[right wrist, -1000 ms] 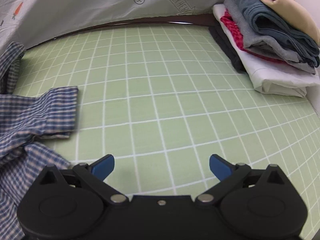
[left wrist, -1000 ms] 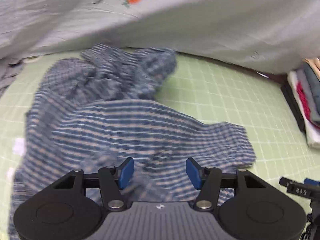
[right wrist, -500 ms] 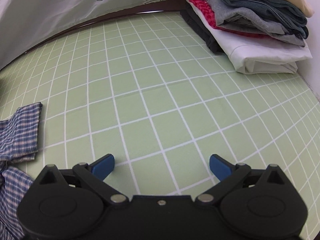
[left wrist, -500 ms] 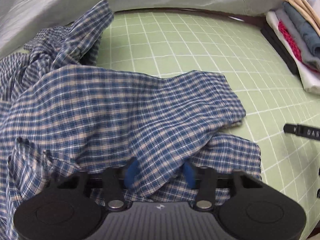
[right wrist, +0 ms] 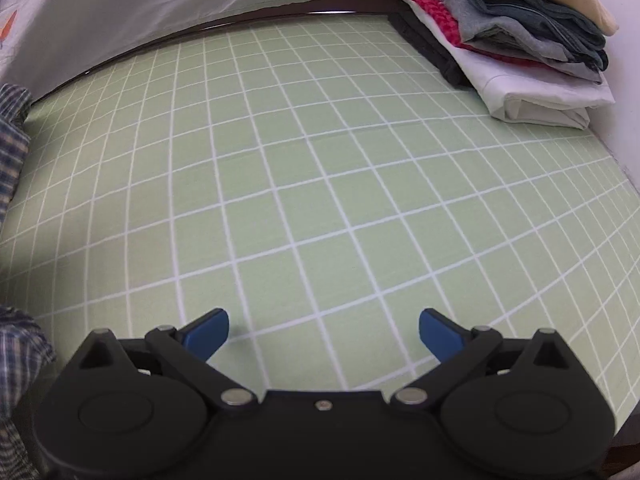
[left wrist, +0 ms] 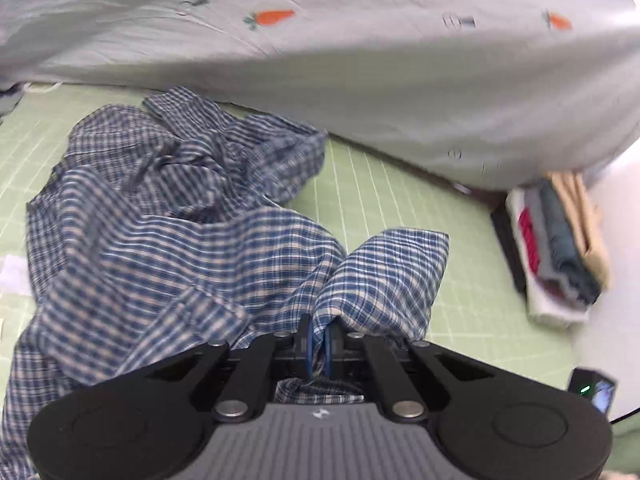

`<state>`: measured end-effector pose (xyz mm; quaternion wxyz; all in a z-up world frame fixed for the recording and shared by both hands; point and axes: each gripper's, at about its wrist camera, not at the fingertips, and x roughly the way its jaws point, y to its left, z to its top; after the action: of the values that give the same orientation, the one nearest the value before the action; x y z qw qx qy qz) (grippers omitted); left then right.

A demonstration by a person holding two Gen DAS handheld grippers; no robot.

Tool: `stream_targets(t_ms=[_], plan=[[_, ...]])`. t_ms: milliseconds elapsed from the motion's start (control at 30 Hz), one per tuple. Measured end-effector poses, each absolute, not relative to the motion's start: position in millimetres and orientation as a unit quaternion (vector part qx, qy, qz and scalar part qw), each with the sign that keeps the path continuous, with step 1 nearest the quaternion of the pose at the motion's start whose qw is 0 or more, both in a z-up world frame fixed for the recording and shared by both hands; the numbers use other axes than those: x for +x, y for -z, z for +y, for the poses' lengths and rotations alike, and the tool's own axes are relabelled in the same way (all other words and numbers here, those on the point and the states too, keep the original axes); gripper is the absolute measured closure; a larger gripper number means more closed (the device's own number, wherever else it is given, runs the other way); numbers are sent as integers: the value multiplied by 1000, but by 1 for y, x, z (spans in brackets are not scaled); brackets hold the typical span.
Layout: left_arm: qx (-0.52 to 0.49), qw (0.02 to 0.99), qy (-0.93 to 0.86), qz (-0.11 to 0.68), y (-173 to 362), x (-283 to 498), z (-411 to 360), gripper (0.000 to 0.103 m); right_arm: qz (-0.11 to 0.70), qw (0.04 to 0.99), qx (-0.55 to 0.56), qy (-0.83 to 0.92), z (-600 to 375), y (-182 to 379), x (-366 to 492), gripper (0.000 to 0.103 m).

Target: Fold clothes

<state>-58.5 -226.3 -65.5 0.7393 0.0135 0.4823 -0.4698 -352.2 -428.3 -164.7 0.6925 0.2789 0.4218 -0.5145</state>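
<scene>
A blue and beige plaid shirt (left wrist: 168,240) lies crumpled on the green gridded mat (left wrist: 372,196). My left gripper (left wrist: 319,340) is shut on a fold of that shirt, and the cloth rises in a tent from the blue pads. In the right wrist view, only the shirt's edge (right wrist: 14,152) shows at the far left. My right gripper (right wrist: 324,332) stands open over bare mat (right wrist: 320,160), with nothing between its fingers.
A stack of folded clothes (right wrist: 512,36) sits at the mat's far right corner, also seen as the stack (left wrist: 556,244) in the left wrist view. A grey sheet with carrot prints (left wrist: 360,48) hangs along the back. A small black device (left wrist: 594,390) lies at the right.
My left gripper went from open to shut on a fold of the plaid shirt and lifted it. The right gripper drifted right, so the shirt has slid towards the left edge of its view.
</scene>
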Motion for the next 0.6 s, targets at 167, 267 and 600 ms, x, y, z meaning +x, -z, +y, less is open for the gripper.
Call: stream_targets(t_ms=[167, 267, 600], plan=[[-15, 749, 460, 477, 50, -31, -185, 98, 424, 705, 266, 502, -402, 155, -315, 0], [-49, 759, 443, 475, 43, -12, -161, 98, 432, 716, 243, 491, -384, 150, -297, 0], [-76, 765, 403, 497, 58, 25, -103, 97, 421, 728, 246, 482, -367, 145, -273, 0]])
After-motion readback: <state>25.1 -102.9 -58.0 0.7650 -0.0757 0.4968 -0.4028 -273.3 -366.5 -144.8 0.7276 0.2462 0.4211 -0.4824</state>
